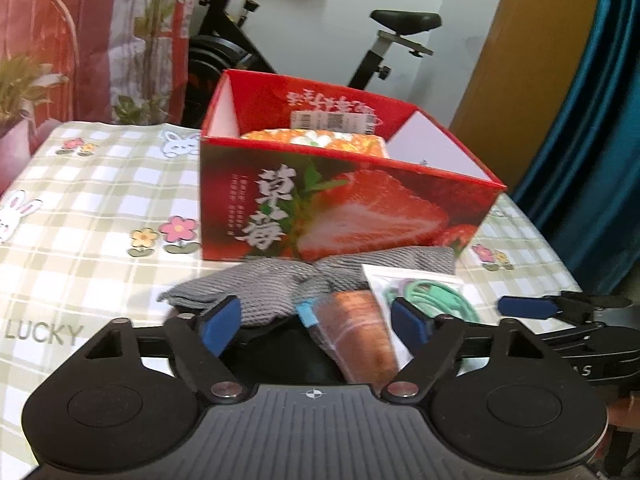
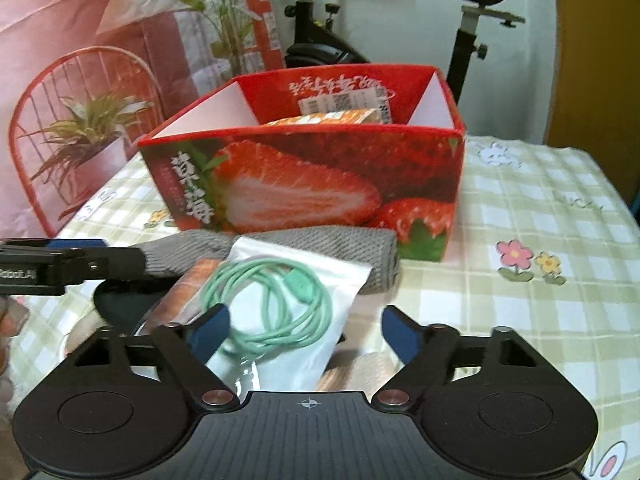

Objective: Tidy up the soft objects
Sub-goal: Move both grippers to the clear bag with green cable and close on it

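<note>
Before the strawberry box (image 1: 340,204) on the bench (image 1: 100,200), my left fingers (image 1: 224,320) stand apart astride the brown packet (image 1: 356,332), its length running toward twelve o'clock, right fingers (image 2: 208,332) apart astride the cable pouch (image 2: 280,300).

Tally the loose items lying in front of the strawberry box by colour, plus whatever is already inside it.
Grey: 1, knit cloth
Mint green: 1, coiled cable in a clear pouch
Brown-orange: 1, packet
Orange, inside the red box: 1, floral item
Total: 4
</note>
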